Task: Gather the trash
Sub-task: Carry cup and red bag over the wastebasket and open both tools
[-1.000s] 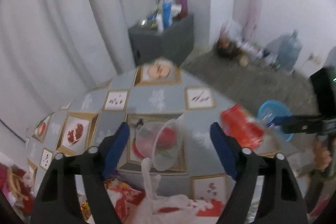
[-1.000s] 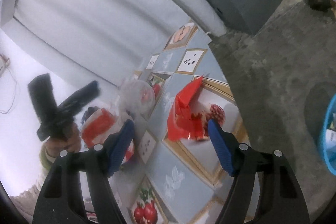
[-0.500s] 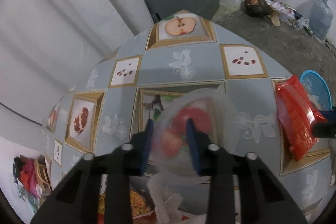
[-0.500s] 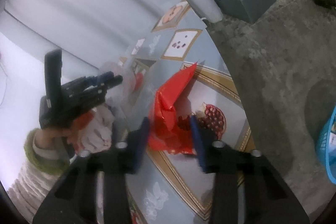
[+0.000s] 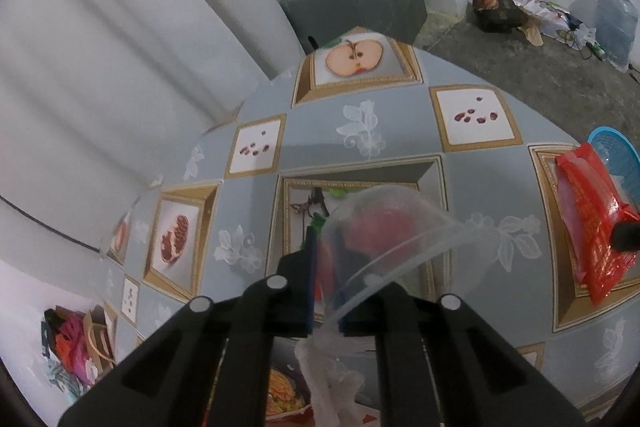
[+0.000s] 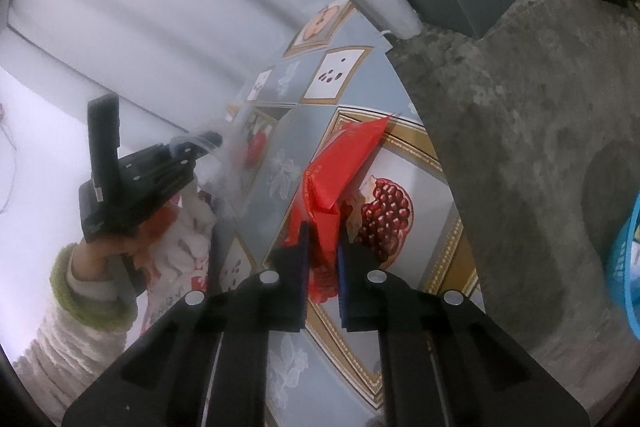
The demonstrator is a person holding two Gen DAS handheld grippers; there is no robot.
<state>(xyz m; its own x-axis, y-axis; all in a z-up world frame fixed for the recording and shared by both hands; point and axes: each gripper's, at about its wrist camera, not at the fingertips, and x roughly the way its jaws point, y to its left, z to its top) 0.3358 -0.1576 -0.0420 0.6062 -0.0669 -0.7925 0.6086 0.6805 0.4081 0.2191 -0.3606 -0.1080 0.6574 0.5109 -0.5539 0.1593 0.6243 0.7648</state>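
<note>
Left gripper [image 5: 325,287] clamps clear cup [image 5: 384,227]; right gripper [image 6: 323,263] clamps red wrapper [image 6: 340,163]; blue basket [image 5: 618,159] beside table [image 5: 320,143].

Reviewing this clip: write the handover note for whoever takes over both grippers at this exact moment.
Left gripper: shut on the rim of the clear plastic cup, held tipped over the patterned table.
Right gripper: shut on the red wrapper, at the table's edge.
Blue basket sits on the floor beyond the table, by the red wrapper; it looks like the bin.
Done: both pieces gripped.
Left: carry both to the basket and release. White bag at the near edge is not yet collected.
</note>
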